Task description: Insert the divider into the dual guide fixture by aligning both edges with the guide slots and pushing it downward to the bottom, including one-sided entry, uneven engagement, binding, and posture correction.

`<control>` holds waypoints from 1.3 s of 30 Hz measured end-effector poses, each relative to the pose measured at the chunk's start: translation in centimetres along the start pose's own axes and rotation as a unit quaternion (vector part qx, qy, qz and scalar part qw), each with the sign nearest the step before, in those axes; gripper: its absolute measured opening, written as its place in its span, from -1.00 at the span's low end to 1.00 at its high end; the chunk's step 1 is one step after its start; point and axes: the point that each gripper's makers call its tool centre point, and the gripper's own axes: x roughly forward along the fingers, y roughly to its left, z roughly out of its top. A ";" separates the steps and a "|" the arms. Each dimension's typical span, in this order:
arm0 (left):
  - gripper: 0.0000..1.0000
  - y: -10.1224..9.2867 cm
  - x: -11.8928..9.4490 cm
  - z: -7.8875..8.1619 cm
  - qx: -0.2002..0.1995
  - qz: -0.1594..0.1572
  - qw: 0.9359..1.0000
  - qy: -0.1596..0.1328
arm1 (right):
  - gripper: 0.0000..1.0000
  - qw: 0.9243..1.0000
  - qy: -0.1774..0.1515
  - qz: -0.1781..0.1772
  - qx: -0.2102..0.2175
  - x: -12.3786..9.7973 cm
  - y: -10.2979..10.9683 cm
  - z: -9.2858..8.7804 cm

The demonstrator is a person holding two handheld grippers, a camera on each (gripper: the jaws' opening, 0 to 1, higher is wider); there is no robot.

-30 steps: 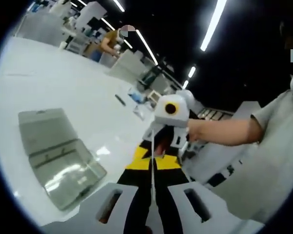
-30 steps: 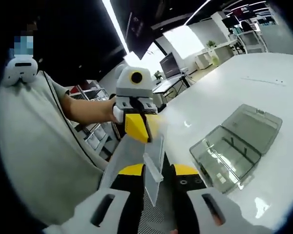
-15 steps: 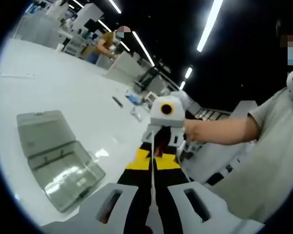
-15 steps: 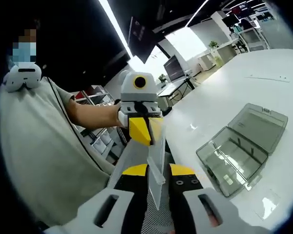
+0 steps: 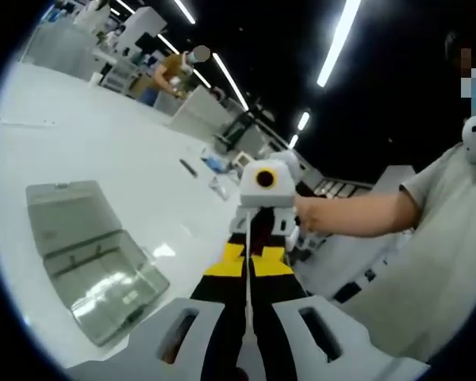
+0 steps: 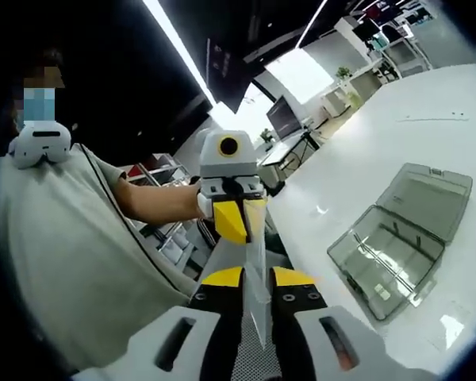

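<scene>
So both grippers are pinching the same thin clear divider (image 6: 256, 290) up in the air, one at each end. In the right gripper view, the right gripper (image 6: 256, 276) has its yellow-tipped jaws squeezed onto the near edge of the sheet, and the left gripper (image 6: 236, 220) facing it clamps the far edge. In the left gripper view the divider (image 5: 247, 298) shows edge-on as a thin pale line between the closed left gripper (image 5: 247, 268) jaws, with the right gripper (image 5: 259, 226) at its far end. The clear open box (image 5: 95, 258) with the guide slots sits on the white table (image 5: 103, 151), off to the side, well apart from the divider.
</scene>
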 end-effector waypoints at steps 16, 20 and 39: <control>-1.00 0.0 -0.2 0.1 -0.004 -0.008 1.000 -0.011 | -1.00 1.000 0.000 0.015 0.012 0.0 0.7 0.0; -1.00 0.0 -0.2 0.1 -0.006 -0.011 1.000 -0.014 | -1.00 1.000 0.003 0.014 0.025 0.1 0.7 -0.1; -1.00 -0.3 -0.4 0.6 -0.031 -0.021 0.998 -0.046 | -0.96 0.998 -0.033 0.017 0.057 -0.2 1.0 0.7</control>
